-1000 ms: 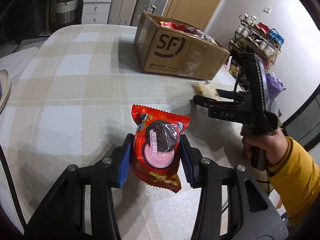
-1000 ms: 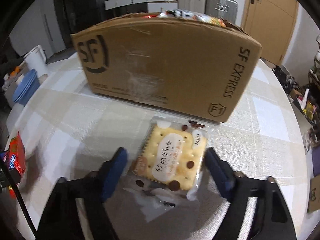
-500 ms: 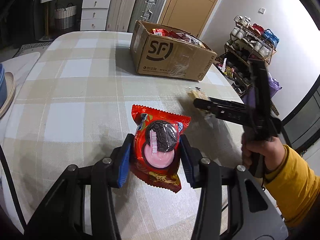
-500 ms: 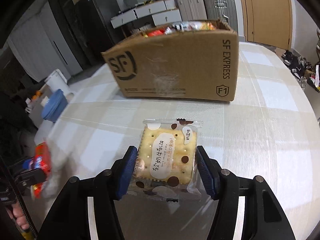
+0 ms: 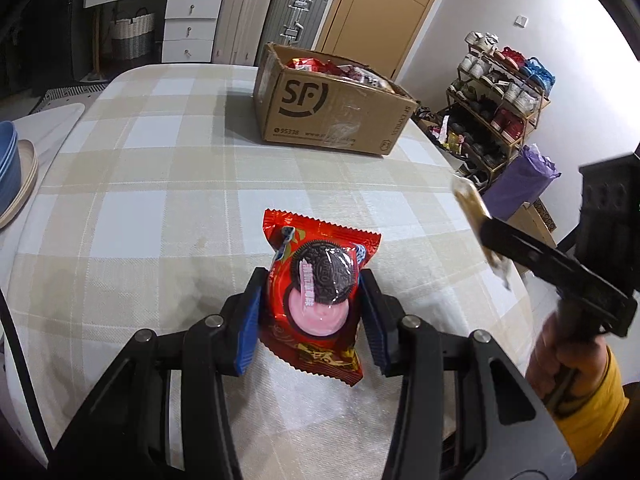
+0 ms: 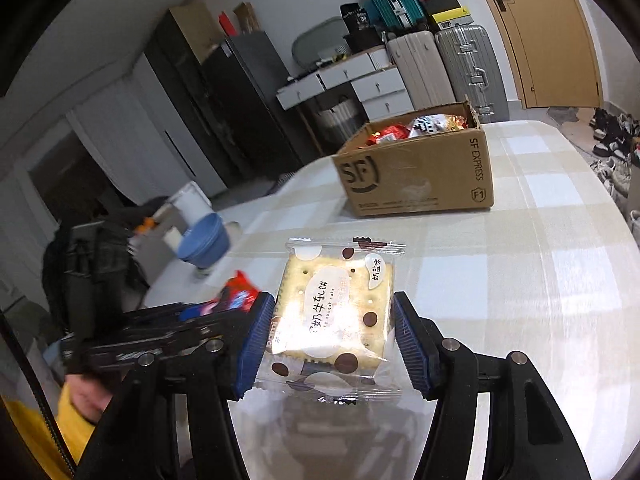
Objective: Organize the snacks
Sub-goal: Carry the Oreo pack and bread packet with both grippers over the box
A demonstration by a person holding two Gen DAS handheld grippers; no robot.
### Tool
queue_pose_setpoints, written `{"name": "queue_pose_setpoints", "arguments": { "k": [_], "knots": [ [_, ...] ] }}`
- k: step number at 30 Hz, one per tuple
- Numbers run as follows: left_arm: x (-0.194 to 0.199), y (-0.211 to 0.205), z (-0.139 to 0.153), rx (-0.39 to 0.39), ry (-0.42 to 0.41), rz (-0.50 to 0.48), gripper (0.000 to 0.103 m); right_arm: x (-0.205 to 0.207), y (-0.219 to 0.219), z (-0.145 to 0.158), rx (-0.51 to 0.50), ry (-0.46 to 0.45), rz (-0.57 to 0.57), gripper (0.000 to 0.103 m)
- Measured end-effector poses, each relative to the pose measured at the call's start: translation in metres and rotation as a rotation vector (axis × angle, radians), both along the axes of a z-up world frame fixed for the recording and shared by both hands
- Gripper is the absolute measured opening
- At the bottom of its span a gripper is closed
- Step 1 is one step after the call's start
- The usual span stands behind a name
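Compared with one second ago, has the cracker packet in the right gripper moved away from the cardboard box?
Yes. The cracker packet, clamped in the right gripper, has drawn back from the cardboard box, which now looks smaller and farther.

A red wrapper (image 5: 316, 300) printed with a dark biscuit over pink cream is seen above a tablecloth (image 5: 168, 184) checked in beige, white and pale blue. A clear packet (image 6: 332, 316) dotted brown and white shows a pale yellow cracker. The cardboard box (image 5: 328, 112) is brown with black lettering, the gripper pads (image 5: 250, 332) blue, the sleeve (image 5: 592, 412) yellow.
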State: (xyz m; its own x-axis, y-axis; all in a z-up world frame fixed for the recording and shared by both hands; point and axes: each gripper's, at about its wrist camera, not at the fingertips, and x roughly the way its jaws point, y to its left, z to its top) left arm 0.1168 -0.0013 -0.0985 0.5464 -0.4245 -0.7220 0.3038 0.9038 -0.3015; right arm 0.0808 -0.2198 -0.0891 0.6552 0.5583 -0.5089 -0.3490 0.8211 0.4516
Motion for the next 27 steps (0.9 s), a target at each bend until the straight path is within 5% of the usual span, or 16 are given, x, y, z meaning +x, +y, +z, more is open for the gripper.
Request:
{"name": "queue_pose_setpoints", "arguments": {
  "k": [7, 27],
  "knots": [
    [-0.028, -0.01, 0.019, -0.063, -0.063, -0.046, 0.041, -0.034, -0.003, 0.0, 0.052, -0.004, 0.001, 0.06],
    [-0.022, -0.023, 0.052, 0.025, -0.103, -0.108, 0.041, -0.018, -0.021, 0.002, 0.079, 0.014, -0.023, 0.06]
  ]
}}
